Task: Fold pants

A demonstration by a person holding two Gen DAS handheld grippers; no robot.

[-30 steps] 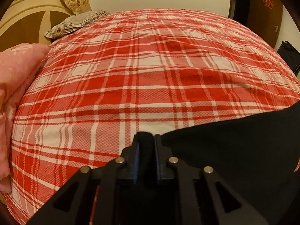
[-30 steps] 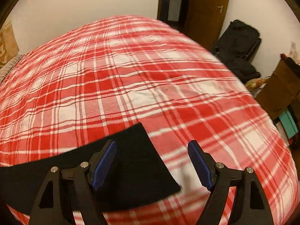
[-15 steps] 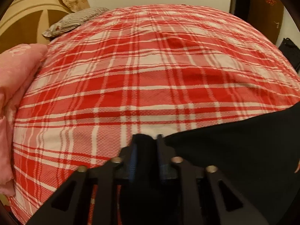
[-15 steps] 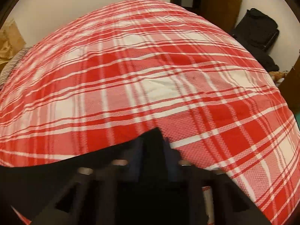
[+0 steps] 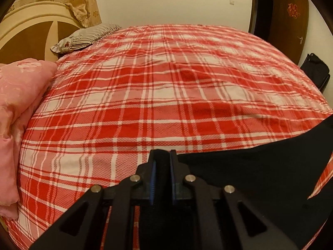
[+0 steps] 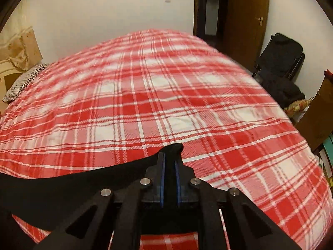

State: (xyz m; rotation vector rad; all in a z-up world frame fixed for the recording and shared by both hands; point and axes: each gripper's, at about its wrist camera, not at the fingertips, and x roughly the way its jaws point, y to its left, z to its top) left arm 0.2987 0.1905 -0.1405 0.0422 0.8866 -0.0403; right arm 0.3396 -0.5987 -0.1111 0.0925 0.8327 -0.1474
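Here, over a bed spread with a red-and-white plaid sheet [image 5: 158, 95], two hand-held grippers each pinch a corner of the black pants [image 5: 249, 179] — the cloth stretched between them near the bed's front edge. The left gripper [image 5: 162, 160] has its blue pads closed on the fabric; the right gripper [image 6: 169, 158] is likewise clamped, a tuft of black cloth poking past its tips. A pink quilt [image 5: 18, 112] lies bunched at the bed's left side — a striped pillow [image 5: 87, 35] rests by the headboard.
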